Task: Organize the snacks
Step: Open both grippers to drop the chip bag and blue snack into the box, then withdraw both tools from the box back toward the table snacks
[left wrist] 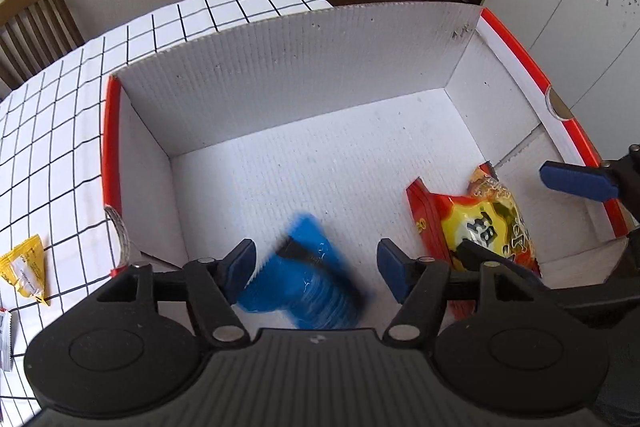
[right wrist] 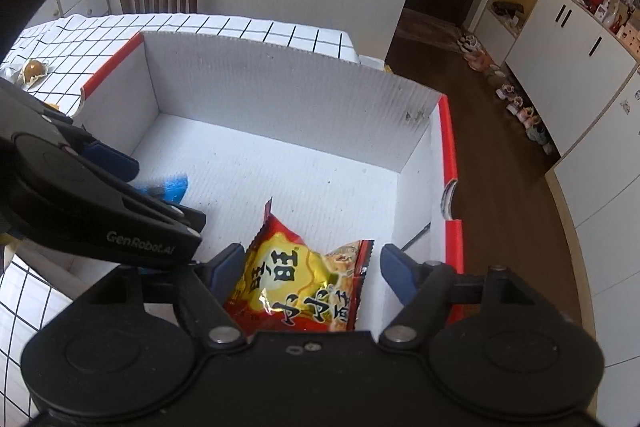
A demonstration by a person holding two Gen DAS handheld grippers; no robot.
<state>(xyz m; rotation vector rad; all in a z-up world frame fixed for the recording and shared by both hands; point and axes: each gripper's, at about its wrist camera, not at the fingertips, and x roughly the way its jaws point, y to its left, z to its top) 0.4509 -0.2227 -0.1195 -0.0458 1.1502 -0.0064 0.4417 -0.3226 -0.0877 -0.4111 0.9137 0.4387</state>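
- While both grippers hang over the open box, the left gripper has its fingers apart; the blue pack below shows blurred between them, so it looks loose, likely dropping or just landed on the box floor.
- Right gripper: fingers apart, holding nothing. The yellow-red bag lies on the floor in the near right corner, between the fingers but untouched by them.
- Risk: the blue pack may bounce or slide into the yellow-red bag; the cause would be release from height.
- Risk: the two grippers sit close over the box; crossing paths on withdrawal could knock them together.
- Risk: a finger catching the near wall could shift the light cardboard box.
- Still outside, on the tablecloth: a yellow packet left of the box. Task unfinished.
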